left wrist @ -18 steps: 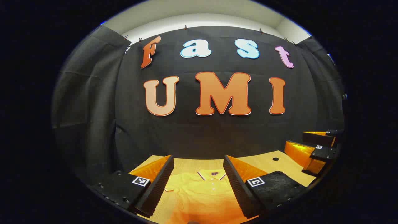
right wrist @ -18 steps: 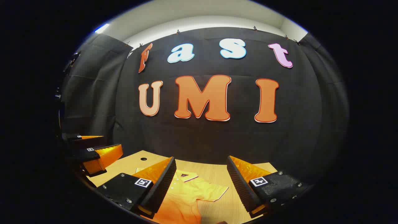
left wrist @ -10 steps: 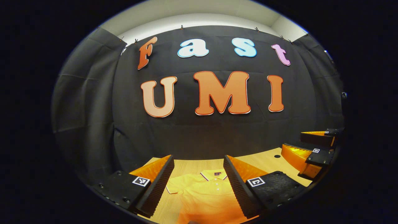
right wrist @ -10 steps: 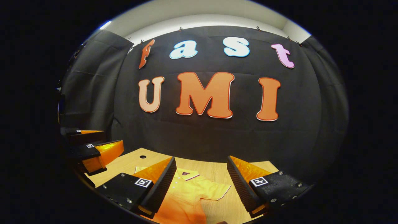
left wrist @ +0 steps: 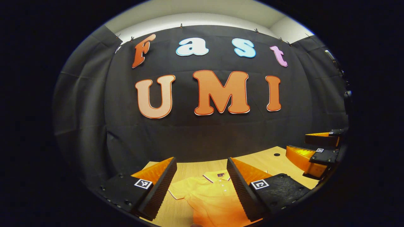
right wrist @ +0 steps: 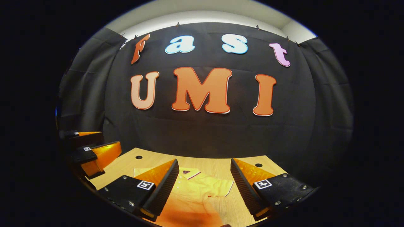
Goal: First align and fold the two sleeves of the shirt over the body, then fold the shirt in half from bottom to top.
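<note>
Both grippers have drifted apart over the last second: in the left gripper view the shirt (left wrist: 214, 197) now sits more toward my right finger, with its left sleeve (left wrist: 178, 191) clear in the gap, and in the right gripper view the right sleeve (right wrist: 221, 188) has slid closer to centre.

So, state of things: my left gripper (left wrist: 202, 189) and right gripper (right wrist: 203, 189) are both spread wide with nothing between the fingers, hovering above the wooden table (right wrist: 217, 165). The shirt lies flat on that table below and ahead of both tools, collar (left wrist: 217, 176) at the far end toward the booth wall and hem toward me, so its long axis runs straight away from me. Both sleeves stick out sideways, neither folded yet, so I'd say I'm right at the start.

What matters for the next bit: the left sleeve is almost dead ahead of the left gripper and the right sleeve is ahead of the right one. Each tool is nearest its own sleeve, so I reckon it's drop, pinch the cuff edge, and carry it inward across the body.
</note>
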`<state>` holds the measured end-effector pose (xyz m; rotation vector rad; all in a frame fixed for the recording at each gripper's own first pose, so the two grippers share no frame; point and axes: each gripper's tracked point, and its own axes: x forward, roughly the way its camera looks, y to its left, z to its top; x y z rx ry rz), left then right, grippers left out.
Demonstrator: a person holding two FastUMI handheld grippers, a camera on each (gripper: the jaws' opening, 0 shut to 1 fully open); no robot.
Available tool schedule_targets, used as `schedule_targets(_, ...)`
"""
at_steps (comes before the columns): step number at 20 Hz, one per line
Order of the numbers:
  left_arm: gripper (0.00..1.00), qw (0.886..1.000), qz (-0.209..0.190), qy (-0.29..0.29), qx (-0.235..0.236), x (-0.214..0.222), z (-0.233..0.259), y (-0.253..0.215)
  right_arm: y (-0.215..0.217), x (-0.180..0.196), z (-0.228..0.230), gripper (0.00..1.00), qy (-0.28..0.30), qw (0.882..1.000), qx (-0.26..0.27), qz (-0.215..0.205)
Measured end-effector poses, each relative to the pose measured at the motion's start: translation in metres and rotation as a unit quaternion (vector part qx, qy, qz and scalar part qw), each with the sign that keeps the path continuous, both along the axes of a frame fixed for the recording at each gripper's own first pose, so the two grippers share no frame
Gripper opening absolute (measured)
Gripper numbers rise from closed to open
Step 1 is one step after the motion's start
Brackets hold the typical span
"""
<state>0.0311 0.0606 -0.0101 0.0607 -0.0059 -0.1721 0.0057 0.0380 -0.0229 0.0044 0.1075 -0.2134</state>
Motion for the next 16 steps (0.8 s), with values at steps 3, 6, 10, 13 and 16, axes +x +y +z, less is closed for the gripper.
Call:
schedule_targets(3, 0.97, 1.0, -0.018, 0.005, 0.005, -0.002, -0.006, 0.004, -0.02, 0.012, -0.025, 0.99, 0.047, 0.998, 0.011, -0.027)
schedule_targets(6, 0.98, 1.0, -0.016, 0.003, 0.003, -0.001, -0.004, 0.012, -0.04, 0.024, -0.044, 0.99, 0.079, 0.996, 0.02, -0.037)
schedule_targets(10, 0.97, 0.999, 0.034, 0.001, -0.003, -0.004, -0.002, 0.024, -0.072, 0.053, -0.082, 0.99, 0.138, 0.99, 0.023, -0.03)
schedule_targets(13, 0.98, 0.998, 0.069, 0.0, 0.004, -0.007, 0.002, 0.03, -0.089, 0.074, -0.13, 0.99, 0.218, 0.973, 0.073, -0.019)
schedule_targets(16, 0.98, 0.995, 0.103, 0.007, 0.005, -0.021, -0.002, 0.037, -0.106, 0.091, -0.179, 1.0, 0.29, 0.95, 0.117, -0.019)
